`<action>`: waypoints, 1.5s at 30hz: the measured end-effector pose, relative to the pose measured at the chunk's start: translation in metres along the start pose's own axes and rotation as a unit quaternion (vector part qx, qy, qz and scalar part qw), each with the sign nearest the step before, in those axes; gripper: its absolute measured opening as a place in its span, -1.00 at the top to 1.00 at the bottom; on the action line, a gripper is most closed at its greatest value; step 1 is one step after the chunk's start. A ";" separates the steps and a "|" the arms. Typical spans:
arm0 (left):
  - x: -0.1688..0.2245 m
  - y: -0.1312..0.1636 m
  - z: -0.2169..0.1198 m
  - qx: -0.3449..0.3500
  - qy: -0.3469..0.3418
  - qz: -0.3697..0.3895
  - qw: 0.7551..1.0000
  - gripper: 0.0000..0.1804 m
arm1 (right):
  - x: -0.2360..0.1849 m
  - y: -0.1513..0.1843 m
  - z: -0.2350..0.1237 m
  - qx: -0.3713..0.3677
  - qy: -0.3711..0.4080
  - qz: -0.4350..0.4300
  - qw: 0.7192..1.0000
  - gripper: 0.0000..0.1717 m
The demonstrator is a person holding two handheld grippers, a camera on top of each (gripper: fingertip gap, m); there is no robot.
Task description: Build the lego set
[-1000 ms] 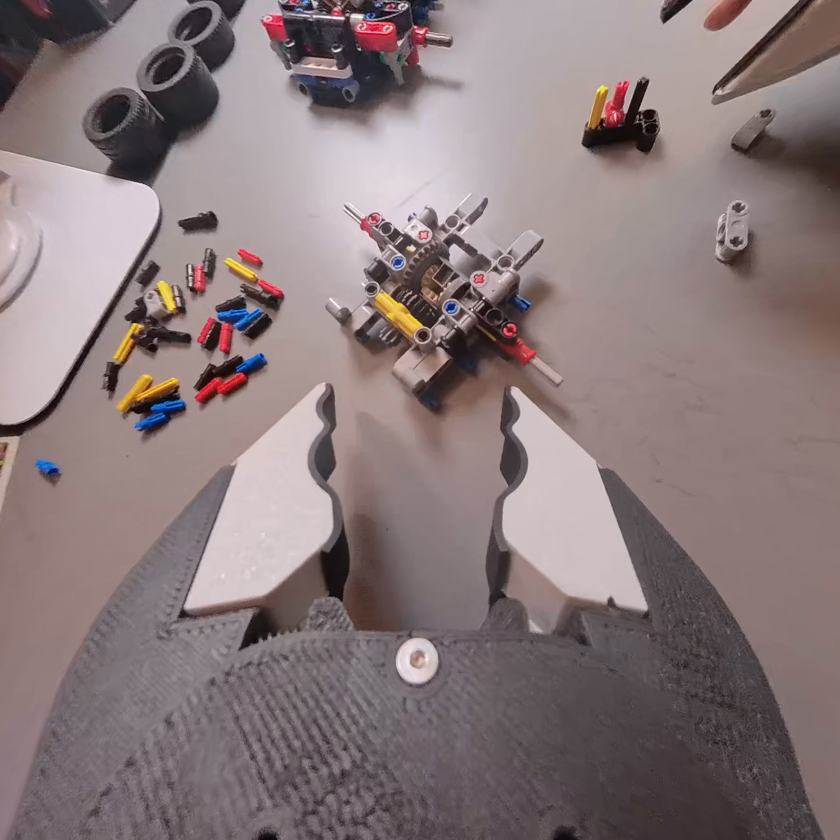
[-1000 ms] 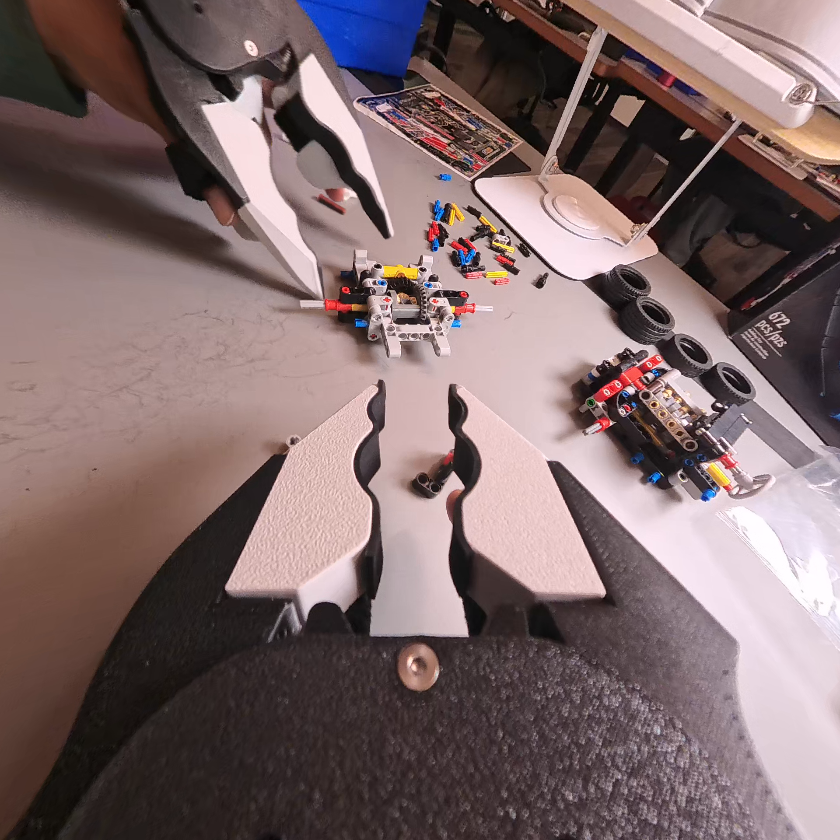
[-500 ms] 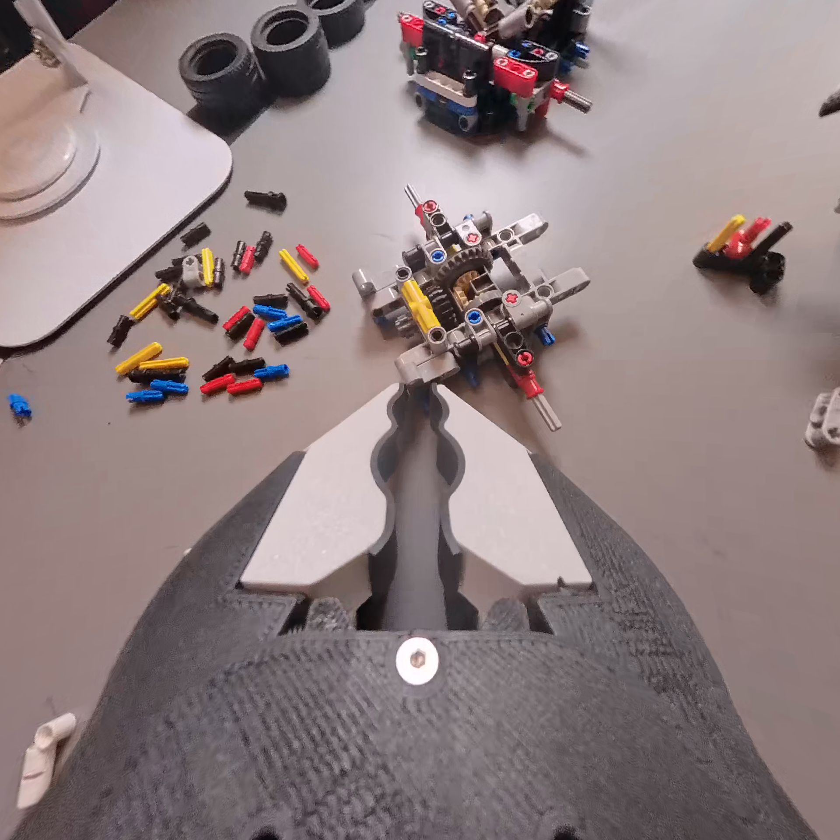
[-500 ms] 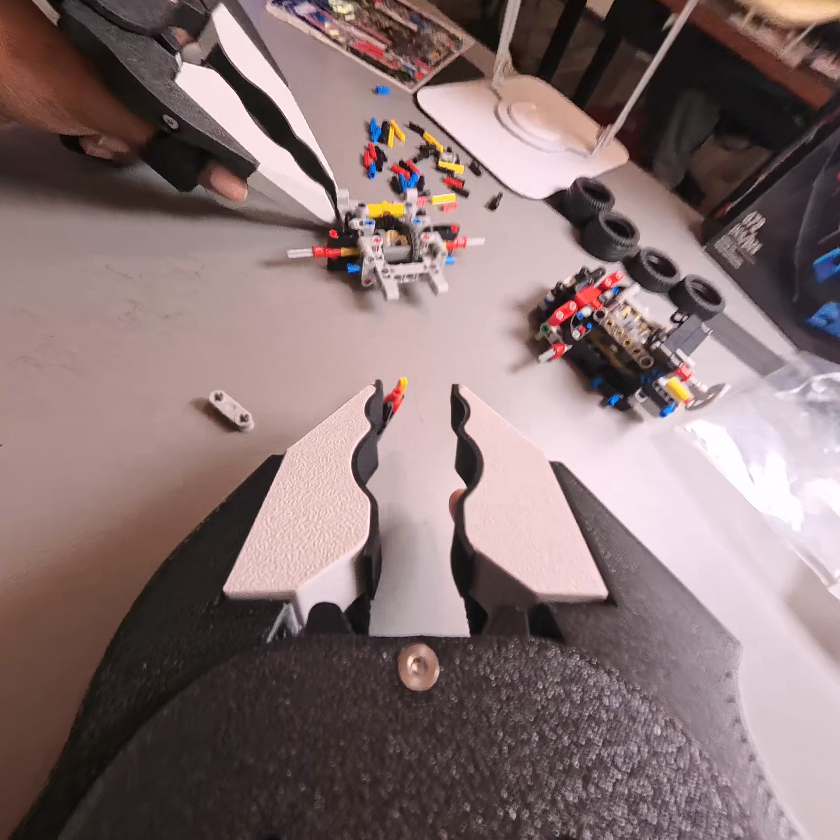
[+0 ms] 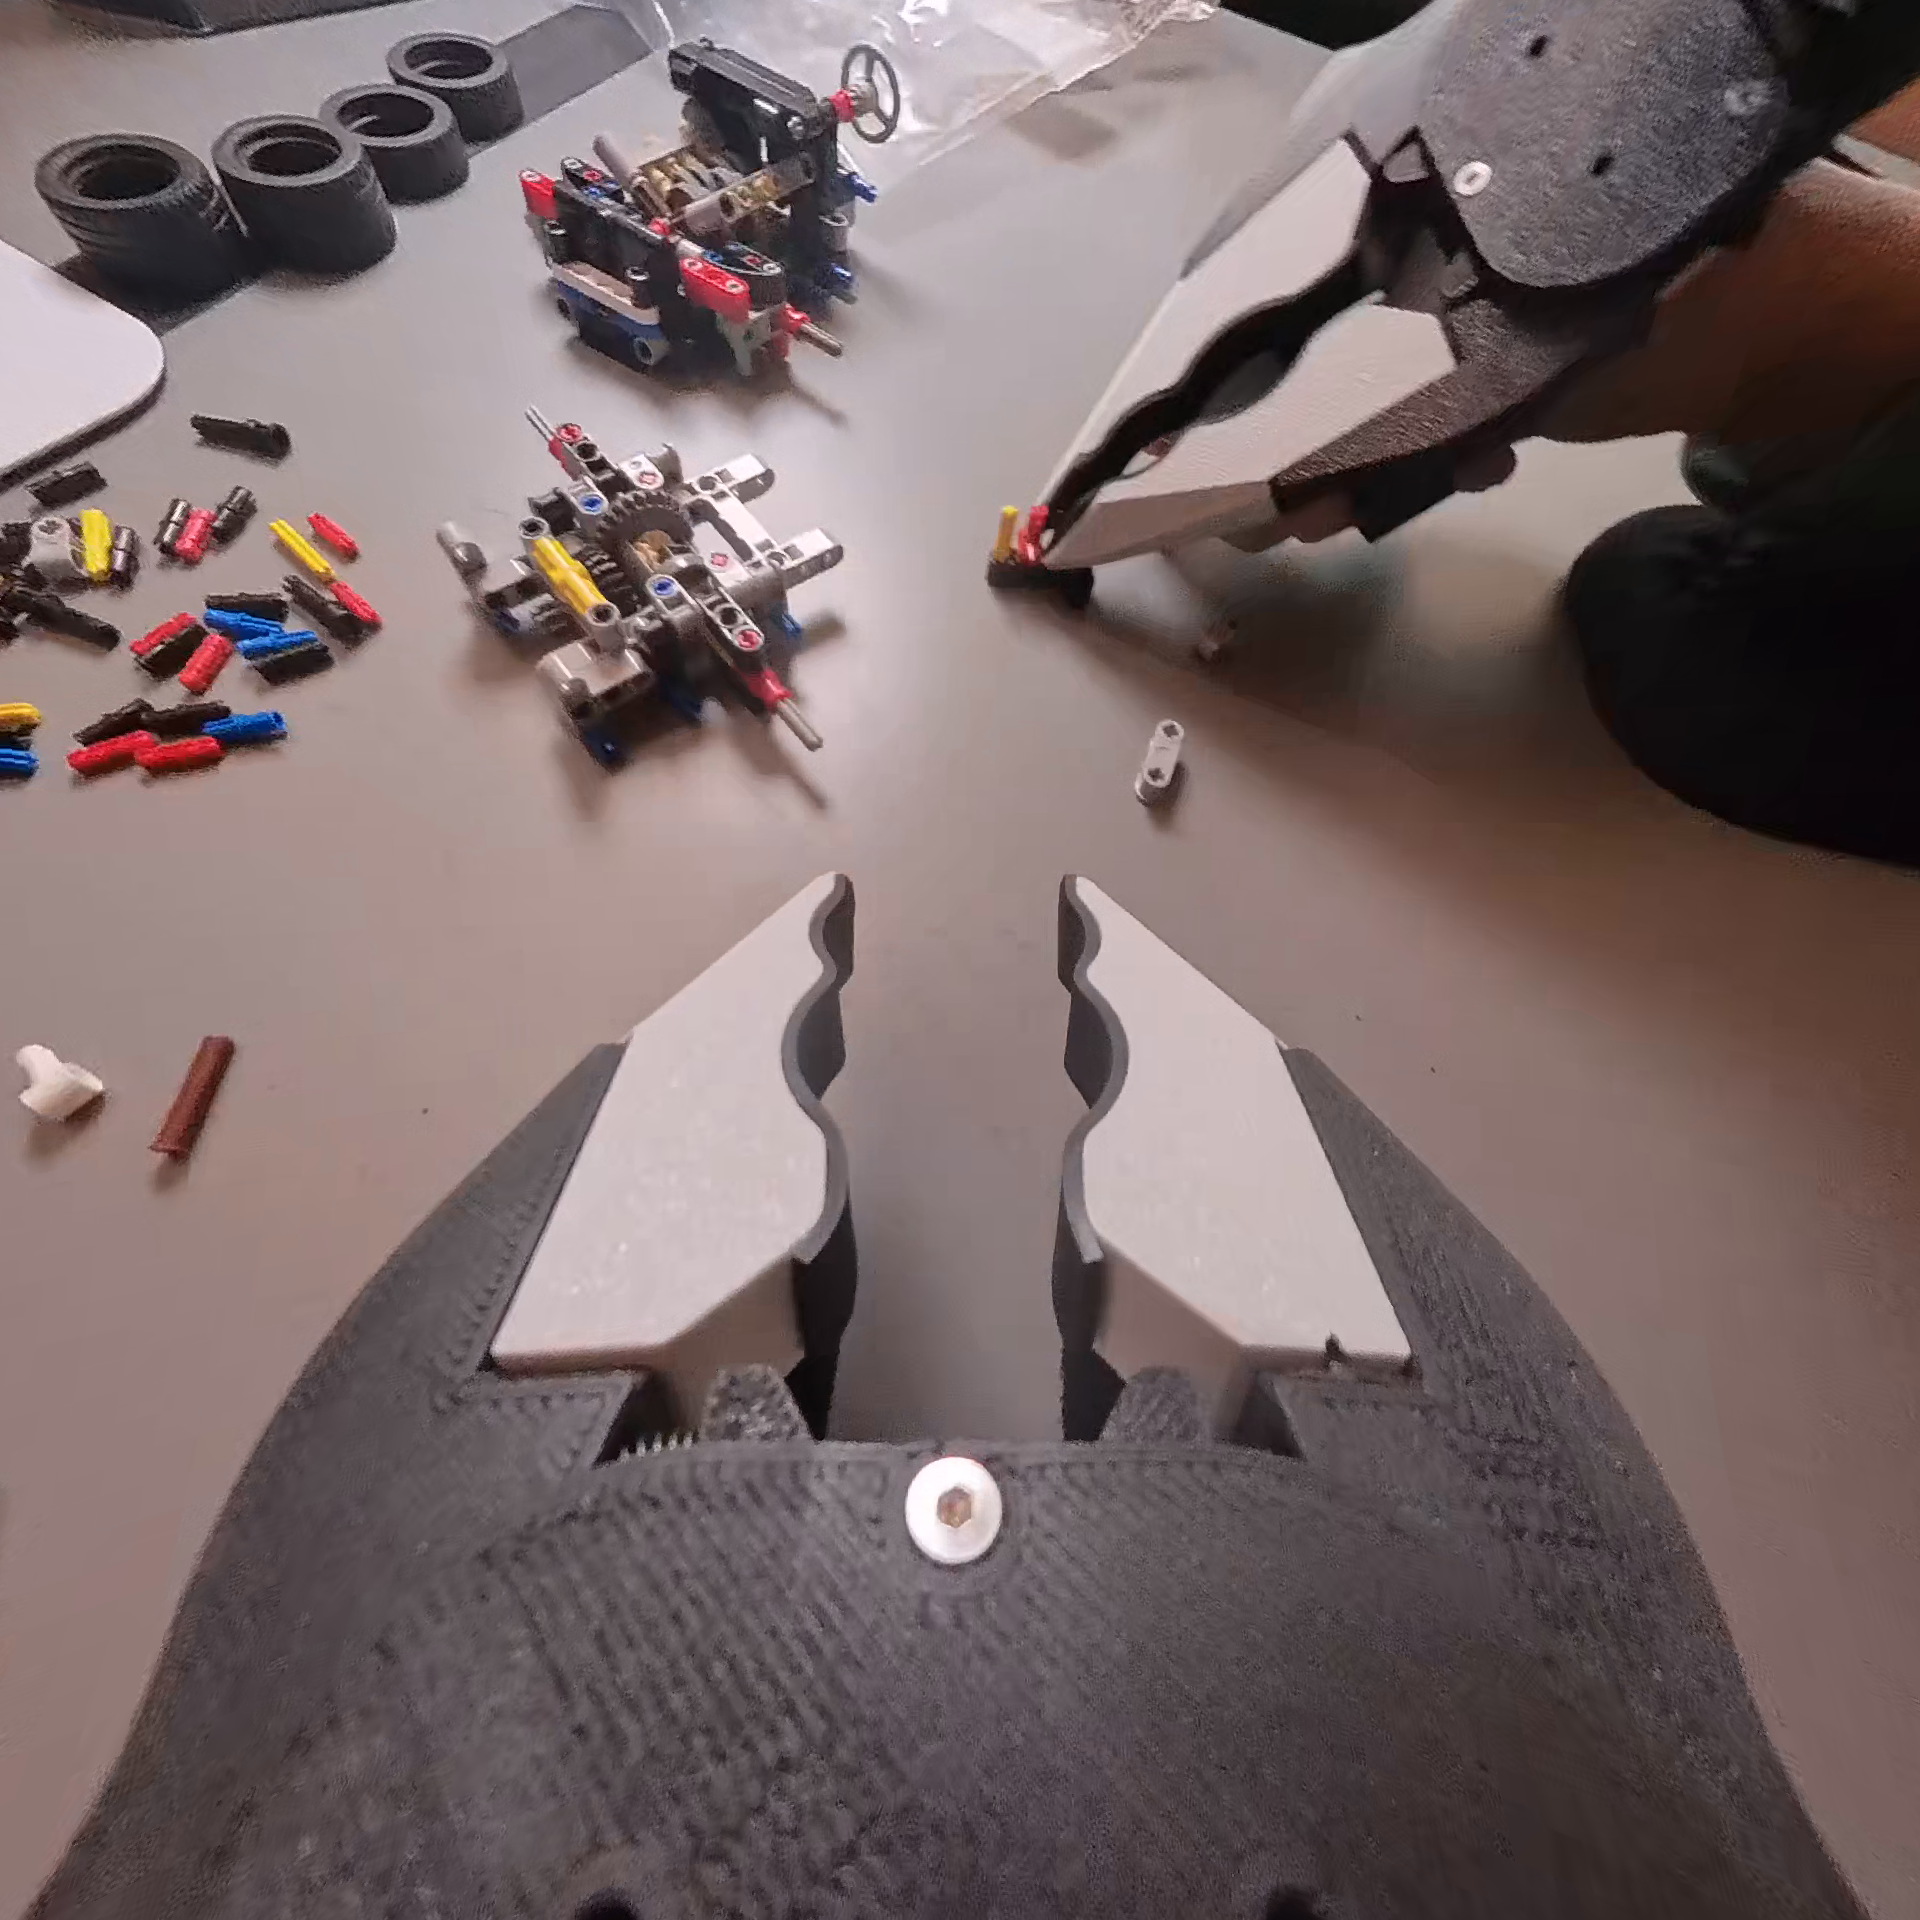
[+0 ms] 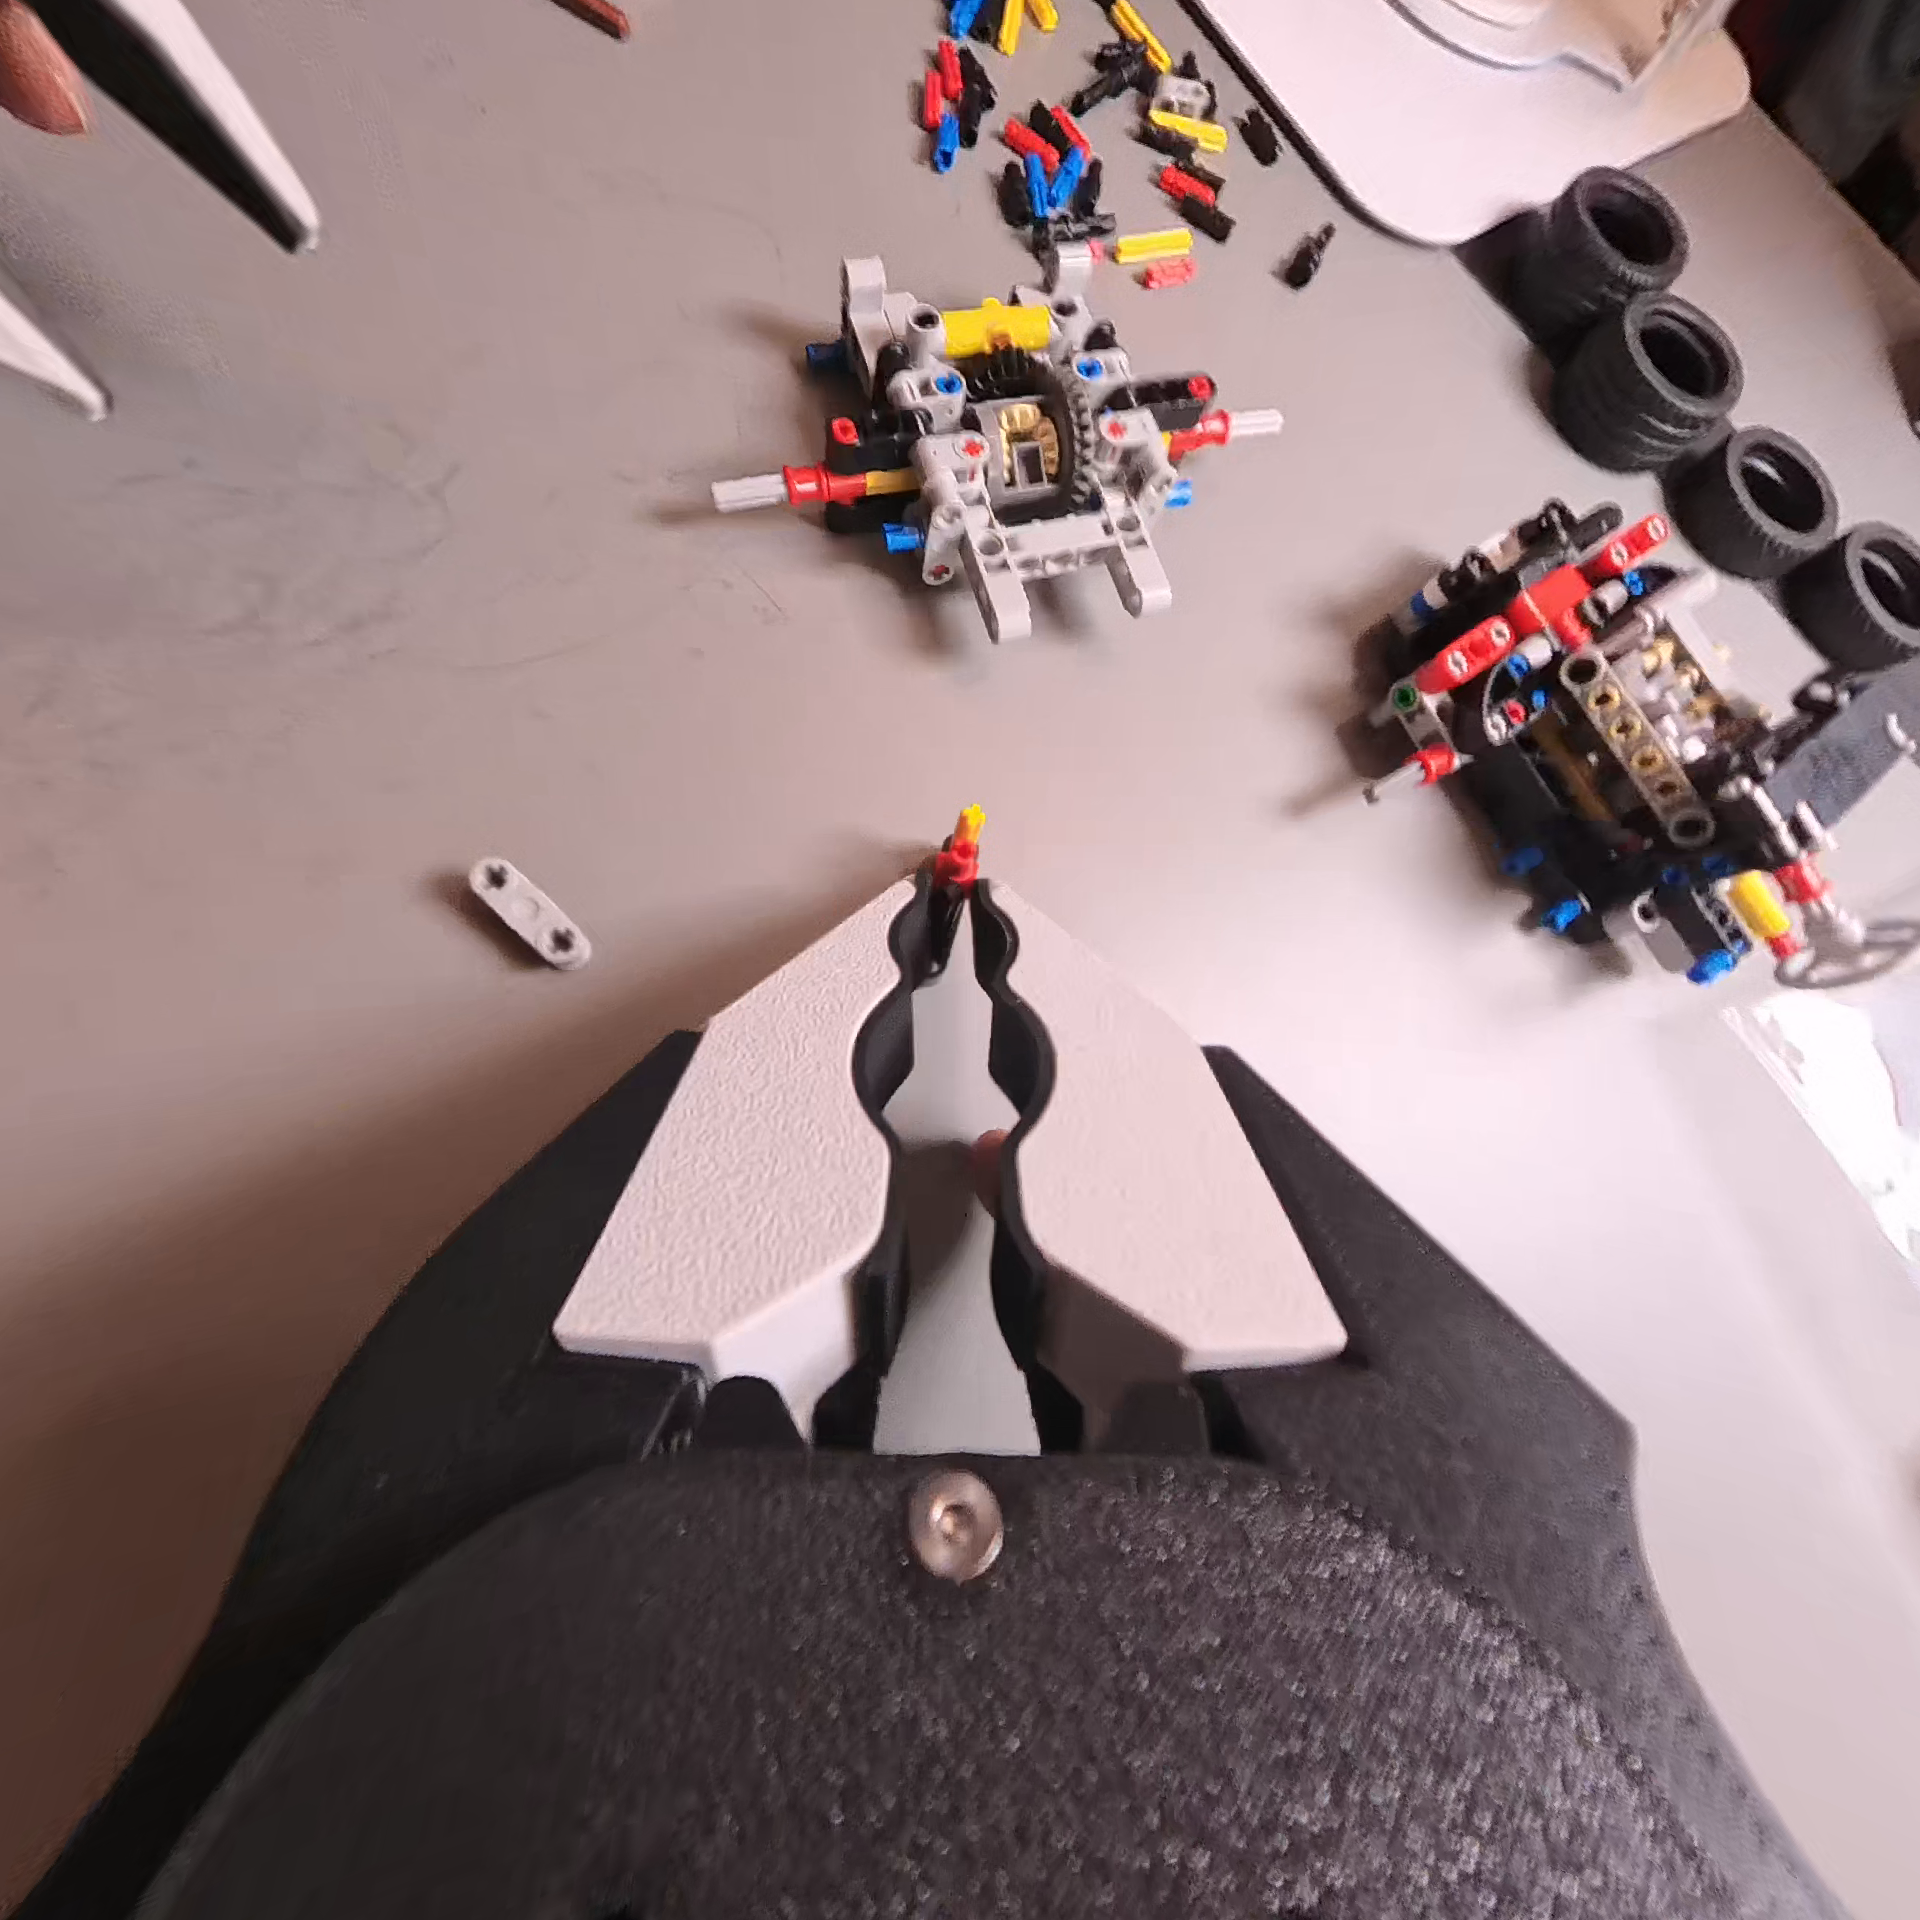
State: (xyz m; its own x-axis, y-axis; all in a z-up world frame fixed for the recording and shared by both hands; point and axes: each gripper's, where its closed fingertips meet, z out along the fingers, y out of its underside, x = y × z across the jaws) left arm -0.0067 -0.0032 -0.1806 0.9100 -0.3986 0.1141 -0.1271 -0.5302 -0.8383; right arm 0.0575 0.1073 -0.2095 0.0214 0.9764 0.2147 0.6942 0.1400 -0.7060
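My right gripper (image 6: 951,896) is shut on a small black piece with a red and a yellow pin (image 6: 961,847) that stick out past its fingertips. In the left wrist view the right gripper (image 5: 1044,540) comes in from the upper right. Its tips are down at the table on that same piece (image 5: 1013,545), which rests on the surface. My left gripper (image 5: 956,904) is open and holds nothing, a little above bare table. The grey gear assembly (image 5: 644,582) lies ahead of it to the left. The left gripper's fingers (image 6: 260,197) show at the top left of the right wrist view.
Near the gear assembly (image 6: 997,457) lie loose coloured pins (image 5: 208,623), a larger chassis build (image 5: 707,249), several black tyres (image 5: 291,177) and a white lamp base (image 6: 1455,104). A small grey link (image 5: 1158,762), a white piece (image 5: 57,1081) and a brown axle (image 5: 192,1091) lie loose. A plastic bag (image 6: 1849,1091) is at right. Spacing between my two grippers at the tips: around 15 cm.
My left gripper, nearly shut at the gear assembly half a second ago, has opened and drawn back. My right gripper has closed on the small black piece with pins.
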 end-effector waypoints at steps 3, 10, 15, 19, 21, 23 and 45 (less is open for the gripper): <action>0.008 0.014 -0.012 0.003 0.014 0.047 0.999 0.61 | -0.040 -0.040 -0.009 0.079 -0.092 -0.060 0.991 0.94; 0.046 0.043 -0.013 -0.038 0.148 0.136 0.979 0.67 | -0.152 -0.035 -0.006 0.064 -0.259 -0.221 0.938 0.93; 0.054 0.049 -0.004 -0.055 0.133 0.181 0.973 0.67 | -0.152 -0.039 -0.005 0.077 -0.253 -0.215 0.940 0.87; 0.052 0.048 0.003 -0.060 0.112 0.187 0.974 0.77 | -0.130 -0.040 -0.022 0.089 -0.250 -0.192 0.945 0.70; 0.051 0.049 0.005 -0.066 0.109 0.187 0.974 0.79 | -0.115 -0.033 -0.032 0.079 -0.256 -0.171 0.948 0.71; 0.050 0.048 0.007 -0.067 0.102 0.192 0.974 0.85 | -0.097 -0.018 -0.031 0.049 -0.233 -0.169 0.956 0.73; 0.036 0.045 0.010 -0.061 0.058 0.202 0.976 0.92 | -0.093 -0.008 -0.011 0.007 -0.192 -0.173 0.966 0.93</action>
State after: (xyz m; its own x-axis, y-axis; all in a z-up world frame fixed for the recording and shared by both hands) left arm 0.0246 -0.0341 -0.2192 0.7264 -0.6713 -0.1472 -0.5185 -0.3948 -0.7585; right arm 0.0574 0.0132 -0.2165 -0.4812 0.8588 0.1756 0.6020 0.4694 -0.6460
